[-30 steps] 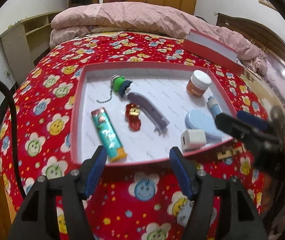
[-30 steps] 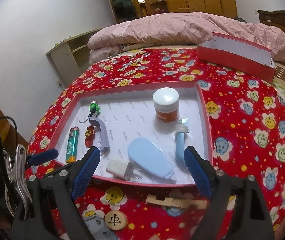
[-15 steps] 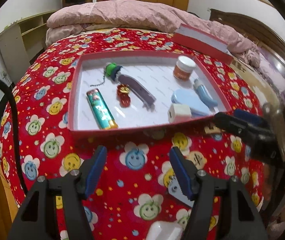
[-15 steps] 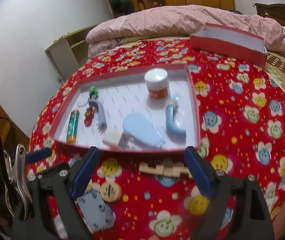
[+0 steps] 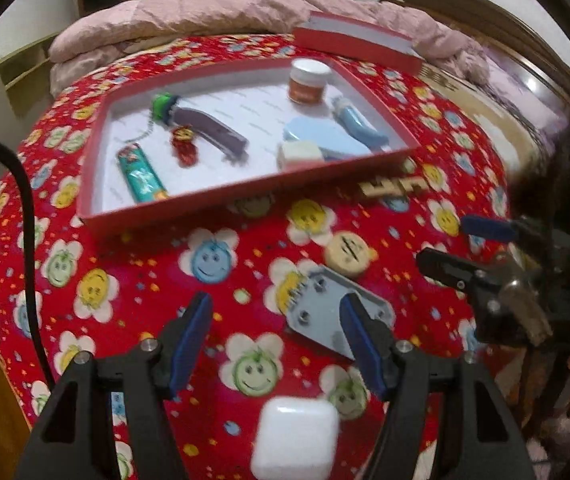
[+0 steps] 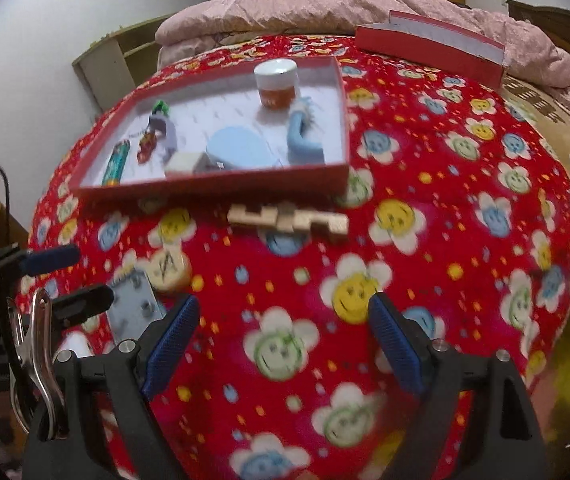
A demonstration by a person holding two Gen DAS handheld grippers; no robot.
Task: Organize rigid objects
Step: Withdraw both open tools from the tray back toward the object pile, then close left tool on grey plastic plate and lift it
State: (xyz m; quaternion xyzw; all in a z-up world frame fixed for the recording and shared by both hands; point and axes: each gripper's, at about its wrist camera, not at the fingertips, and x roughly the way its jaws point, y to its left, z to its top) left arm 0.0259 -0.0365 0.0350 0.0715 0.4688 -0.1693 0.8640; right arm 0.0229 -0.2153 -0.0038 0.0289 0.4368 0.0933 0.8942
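Red fleece with smiley flowers covers the bed (image 5: 213, 264), and on it sits a red tray (image 5: 245, 192) holding a lighter (image 5: 141, 174), a purple clip (image 5: 213, 130), a white-lidded jar (image 5: 309, 80), a blue case (image 5: 321, 136) and a white charger (image 5: 299, 154). Near of the tray lie a wooden puzzle piece (image 6: 289, 220), a round wooden disc (image 5: 347, 250) and a grey metal plate (image 5: 325, 300); a white case (image 5: 295, 436) lies nearest. The left claw (image 5: 275, 340) hangs partly open and empty above the plate's left edge. The right claw (image 6: 281, 340) gapes wide over bare blanket, holding nothing.
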